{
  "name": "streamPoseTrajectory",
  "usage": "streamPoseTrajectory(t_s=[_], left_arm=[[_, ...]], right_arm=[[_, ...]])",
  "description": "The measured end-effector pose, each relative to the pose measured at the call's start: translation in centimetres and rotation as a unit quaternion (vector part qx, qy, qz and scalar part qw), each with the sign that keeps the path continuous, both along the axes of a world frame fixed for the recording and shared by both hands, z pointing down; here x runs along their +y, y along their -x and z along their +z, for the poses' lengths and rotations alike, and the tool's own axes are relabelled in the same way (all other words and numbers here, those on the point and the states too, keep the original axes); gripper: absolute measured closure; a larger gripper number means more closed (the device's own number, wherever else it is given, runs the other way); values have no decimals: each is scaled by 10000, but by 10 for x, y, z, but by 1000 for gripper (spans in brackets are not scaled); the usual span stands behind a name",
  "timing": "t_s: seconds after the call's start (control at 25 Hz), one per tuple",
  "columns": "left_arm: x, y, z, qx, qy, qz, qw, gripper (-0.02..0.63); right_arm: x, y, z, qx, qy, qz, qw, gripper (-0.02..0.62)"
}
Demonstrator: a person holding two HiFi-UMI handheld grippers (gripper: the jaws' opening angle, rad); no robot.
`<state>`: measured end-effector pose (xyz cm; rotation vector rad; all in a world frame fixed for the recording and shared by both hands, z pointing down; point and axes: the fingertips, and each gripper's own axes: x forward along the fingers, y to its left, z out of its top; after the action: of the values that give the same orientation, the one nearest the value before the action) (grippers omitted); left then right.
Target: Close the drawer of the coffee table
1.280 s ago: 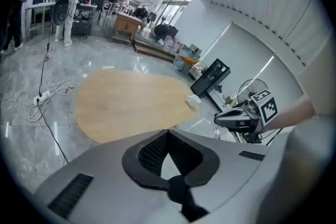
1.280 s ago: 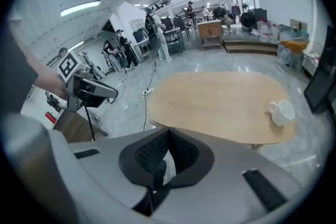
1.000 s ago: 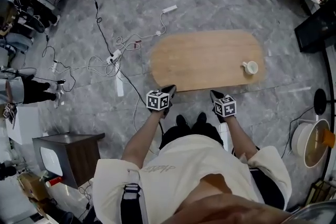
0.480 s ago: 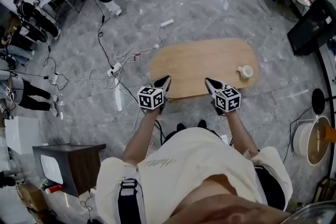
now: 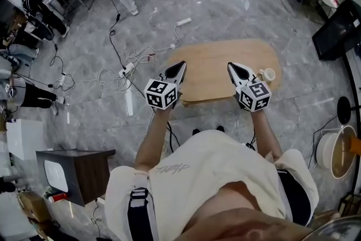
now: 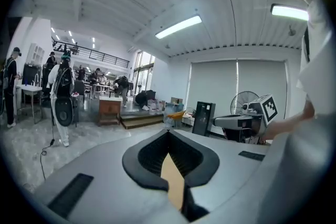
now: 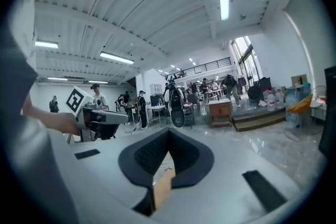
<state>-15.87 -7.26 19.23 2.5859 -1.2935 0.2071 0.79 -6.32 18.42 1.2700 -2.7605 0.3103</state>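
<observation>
The oval wooden coffee table [image 5: 217, 68] stands on the grey marble floor in front of the person in the head view. No drawer shows from above. My left gripper [image 5: 181, 64] hangs over the table's near left part, jaws together, holding nothing. My right gripper [image 5: 230, 65] hangs over its near right part, also shut and empty. A white cup [image 5: 269, 74] sits at the table's right end, just right of the right gripper. Both gripper views look level across the room: the left gripper [image 6: 169, 131] and the right gripper [image 7: 169, 130] show closed tips with a sliver of tabletop behind.
Cables and a power strip [image 5: 125, 71] trail over the floor left of the table. A dark wooden cabinet [image 5: 79, 169] stands at lower left, a white bucket [image 5: 331, 152] at lower right, a black screen [image 5: 338, 31] at right. People stand at far left.
Both grippers have come up from the table's near edge and now hover higher over its top. The person has straightened up, so the table looks smaller and farther.
</observation>
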Motion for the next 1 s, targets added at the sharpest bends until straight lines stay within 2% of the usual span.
streamPoseTrajectory(t_s=[0.28,0.52,0.76,1.0], left_arm=[[11,14,-47,-224,-558,-168,9981,601],[19,12,-74,-260,-1046,-262,9938,601],[14,8,-79,-181,-1112,-312,9931,601],[10,4,-78,-187,-1154,-318,9926,601]], right_arm=[[10,8,-50,-197,-636,-50,9978,601],[13,14,-78,-262,-737,17,9969,601],[18,12,-83,-32,-823,105,9965,601],[19,1,-80,-43,-748,185,9970,601]])
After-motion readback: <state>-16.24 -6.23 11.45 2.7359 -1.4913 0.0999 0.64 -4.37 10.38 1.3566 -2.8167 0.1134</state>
